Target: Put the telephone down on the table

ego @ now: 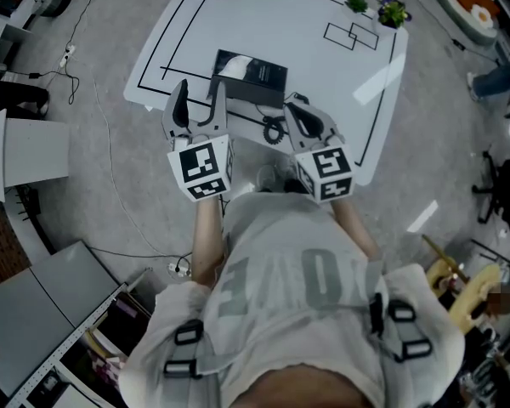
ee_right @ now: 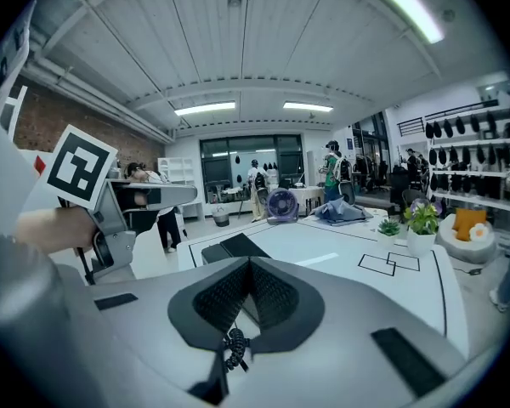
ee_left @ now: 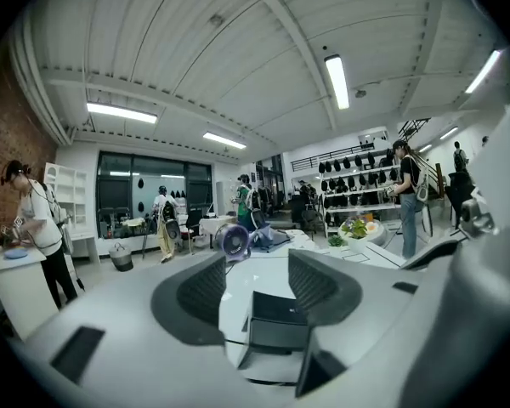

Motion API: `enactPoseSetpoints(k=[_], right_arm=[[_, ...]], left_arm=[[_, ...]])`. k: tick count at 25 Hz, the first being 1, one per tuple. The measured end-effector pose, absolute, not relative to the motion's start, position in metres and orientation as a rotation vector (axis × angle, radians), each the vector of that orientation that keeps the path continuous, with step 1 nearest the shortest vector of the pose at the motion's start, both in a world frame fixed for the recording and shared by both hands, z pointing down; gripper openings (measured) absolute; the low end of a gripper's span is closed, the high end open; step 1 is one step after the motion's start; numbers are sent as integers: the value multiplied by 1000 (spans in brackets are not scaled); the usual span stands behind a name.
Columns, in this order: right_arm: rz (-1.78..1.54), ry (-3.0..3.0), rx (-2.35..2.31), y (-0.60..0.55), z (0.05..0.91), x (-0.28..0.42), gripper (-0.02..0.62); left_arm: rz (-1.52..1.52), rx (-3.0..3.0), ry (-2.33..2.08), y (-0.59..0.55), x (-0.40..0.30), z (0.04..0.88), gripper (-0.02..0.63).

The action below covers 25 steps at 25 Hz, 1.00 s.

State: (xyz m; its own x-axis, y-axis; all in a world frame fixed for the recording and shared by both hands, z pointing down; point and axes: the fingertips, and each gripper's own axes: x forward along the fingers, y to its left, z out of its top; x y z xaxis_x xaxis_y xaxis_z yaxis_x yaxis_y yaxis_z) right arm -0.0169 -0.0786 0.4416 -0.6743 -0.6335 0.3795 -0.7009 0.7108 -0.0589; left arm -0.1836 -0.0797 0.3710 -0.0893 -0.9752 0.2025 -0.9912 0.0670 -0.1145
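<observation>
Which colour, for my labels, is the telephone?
The telephone is black; head view shows it best.

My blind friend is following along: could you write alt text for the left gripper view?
The left gripper has its two ribbed jaws apart and empty, with a black telephone lying on the white table beyond them. Behind is a workshop with a fan and several people.

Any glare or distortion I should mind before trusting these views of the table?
Head view: a bright glare streak on the table toward the picture's right. Left gripper view: strong fisheye bending, black corners, telephone legible. Right gripper view: same bending, ceiling lights blown out, coiled cord readable.
</observation>
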Motion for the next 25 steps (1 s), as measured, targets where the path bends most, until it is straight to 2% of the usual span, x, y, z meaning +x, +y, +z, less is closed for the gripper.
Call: enactPoseSetpoints(k=[3, 7, 9, 25], right_arm=[[267, -2592, 1061, -87, 438, -15, 8], [252, -2593, 1081, -97, 433, -14, 8], [239, -2591, 1088, -102, 434, -13, 8], [247, -2630, 1060, -120, 430, -19, 8]], left_arm=[[357, 2086, -2327, -78, -184, 359, 134], [382, 2062, -2422, -76, -188, 350, 36], [390, 2041, -2450, -76, -188, 350, 10], [288, 2058, -2392, -86, -162, 359, 6]])
